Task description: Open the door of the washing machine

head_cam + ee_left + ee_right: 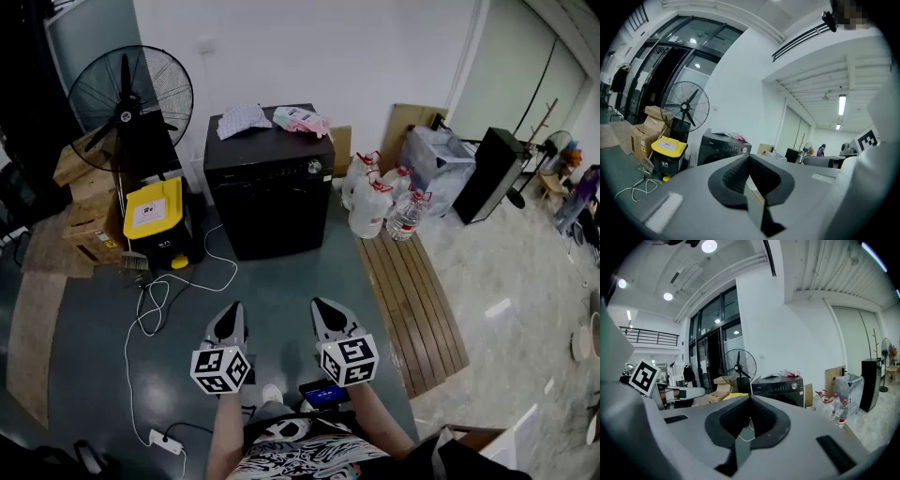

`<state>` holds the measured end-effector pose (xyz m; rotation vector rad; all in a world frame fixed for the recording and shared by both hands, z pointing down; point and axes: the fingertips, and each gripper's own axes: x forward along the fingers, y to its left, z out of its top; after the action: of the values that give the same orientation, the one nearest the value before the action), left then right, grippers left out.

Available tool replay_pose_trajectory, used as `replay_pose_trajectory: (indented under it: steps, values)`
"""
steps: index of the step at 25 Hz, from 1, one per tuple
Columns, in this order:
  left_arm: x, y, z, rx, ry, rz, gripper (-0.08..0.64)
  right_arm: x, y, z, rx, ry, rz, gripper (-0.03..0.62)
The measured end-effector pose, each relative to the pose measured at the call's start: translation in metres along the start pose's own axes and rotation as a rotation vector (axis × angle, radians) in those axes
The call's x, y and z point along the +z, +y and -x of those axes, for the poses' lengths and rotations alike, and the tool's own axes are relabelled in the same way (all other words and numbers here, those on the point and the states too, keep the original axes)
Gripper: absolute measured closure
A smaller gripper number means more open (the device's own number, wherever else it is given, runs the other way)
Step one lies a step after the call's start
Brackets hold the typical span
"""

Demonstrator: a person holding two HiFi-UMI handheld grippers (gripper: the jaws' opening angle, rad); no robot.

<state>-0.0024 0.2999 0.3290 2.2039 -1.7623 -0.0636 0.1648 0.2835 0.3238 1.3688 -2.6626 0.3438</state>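
Note:
A black washing machine [270,183] stands against the white wall with its door closed; it also shows as the dark washing machine [723,149] in the left gripper view and the washing machine [780,389] in the right gripper view. Cloths lie on its top. My left gripper [232,313] and right gripper [321,307] hover side by side over the floor, well short of the machine. Both are shut with nothing between the jaws. In their own views the left gripper [749,157] and right gripper [750,398] show the jaw tips meeting.
A standing fan [129,98], cardboard boxes [89,202] and a yellow-lidded bin [156,220] sit left of the machine. White cables [164,295] trail across the floor. Water bottles [384,202] and a wooden pallet [412,300] lie to the right.

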Motion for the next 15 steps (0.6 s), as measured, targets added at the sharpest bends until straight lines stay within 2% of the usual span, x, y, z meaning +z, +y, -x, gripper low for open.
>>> replay_pose_trajectory:
  steps: [8,11,13,14,15]
  values:
    - [0.006,-0.005,0.010,0.002,-0.014,-0.011,0.558,-0.005,0.002,0.011,0.003,0.006,-0.011,0.591]
    - [0.005,-0.009,0.005,-0.020,-0.006,0.006,0.555,-0.007,-0.004,0.011,-0.004,0.008,-0.026,0.591]
    - [0.002,-0.010,-0.002,-0.042,0.001,0.039,0.471,-0.010,-0.010,0.007,-0.012,0.016,-0.029,0.589]
    - [0.002,-0.009,-0.006,-0.044,0.003,0.047,0.437,-0.012,-0.012,0.003,-0.004,0.027,-0.030,0.573]
    - [0.001,-0.007,-0.010,-0.039,0.006,0.042,0.426,-0.013,-0.013,-0.002,0.009,0.041,-0.034,0.455]
